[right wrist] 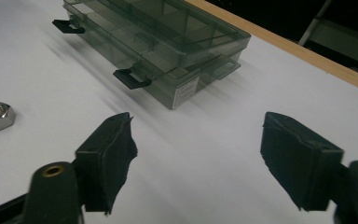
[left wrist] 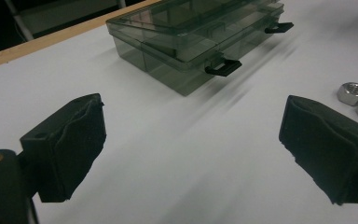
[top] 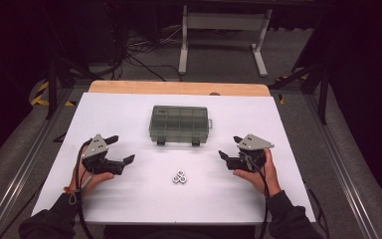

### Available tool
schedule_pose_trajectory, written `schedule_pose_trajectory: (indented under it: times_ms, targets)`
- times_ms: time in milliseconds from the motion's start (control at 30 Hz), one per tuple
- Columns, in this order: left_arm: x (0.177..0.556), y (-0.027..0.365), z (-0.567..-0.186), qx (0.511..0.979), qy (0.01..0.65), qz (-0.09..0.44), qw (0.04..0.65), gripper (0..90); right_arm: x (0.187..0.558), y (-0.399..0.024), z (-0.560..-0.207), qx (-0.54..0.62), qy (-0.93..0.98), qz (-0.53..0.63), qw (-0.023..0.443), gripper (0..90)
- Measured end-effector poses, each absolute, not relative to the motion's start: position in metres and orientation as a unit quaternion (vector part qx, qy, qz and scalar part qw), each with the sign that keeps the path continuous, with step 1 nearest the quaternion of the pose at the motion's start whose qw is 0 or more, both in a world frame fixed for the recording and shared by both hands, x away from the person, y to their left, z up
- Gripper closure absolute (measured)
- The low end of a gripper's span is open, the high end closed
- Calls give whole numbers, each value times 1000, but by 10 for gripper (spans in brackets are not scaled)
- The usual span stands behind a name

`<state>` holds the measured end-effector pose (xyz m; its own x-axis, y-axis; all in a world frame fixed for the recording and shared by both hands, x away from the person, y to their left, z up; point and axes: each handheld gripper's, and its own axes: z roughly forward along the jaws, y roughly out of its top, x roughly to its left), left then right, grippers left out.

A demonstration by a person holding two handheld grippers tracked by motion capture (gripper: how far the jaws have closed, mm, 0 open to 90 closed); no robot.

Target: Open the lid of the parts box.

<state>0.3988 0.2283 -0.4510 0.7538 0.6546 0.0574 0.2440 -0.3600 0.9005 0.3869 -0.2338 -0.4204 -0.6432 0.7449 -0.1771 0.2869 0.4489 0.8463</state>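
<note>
both tools, left tool (top: 121, 149) and right tool (top: 229, 148), are hovering with jaws apart and empty. the steel nuts (top: 180, 177) are lying between them on the white worktop (top: 129, 199), just before the latched compartment box (top: 179, 124). they are looking small, hard, slippery; pinching across the flats is seeming safest.

Nuts (top: 180, 177) lie before the box (top: 179, 123), between both tools

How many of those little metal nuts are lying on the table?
3, as far as the high view shows: the hex nuts lie bunched and touching on the white table, in front of the closed compartment box. The cluster is small, so another could hide there.
</note>
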Motion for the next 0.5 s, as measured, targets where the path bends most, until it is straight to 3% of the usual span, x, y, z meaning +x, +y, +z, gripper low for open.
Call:
schedule_pose_trajectory:
  times_ms: [233,500]
  targets:
    - [412,221,-451,803,278,207,485,160,410,-216,-421,319,824,395,251,443]
    - [423,215,-454,807,281,211,474,154,432,-200,-419,319,827,398,238,560]
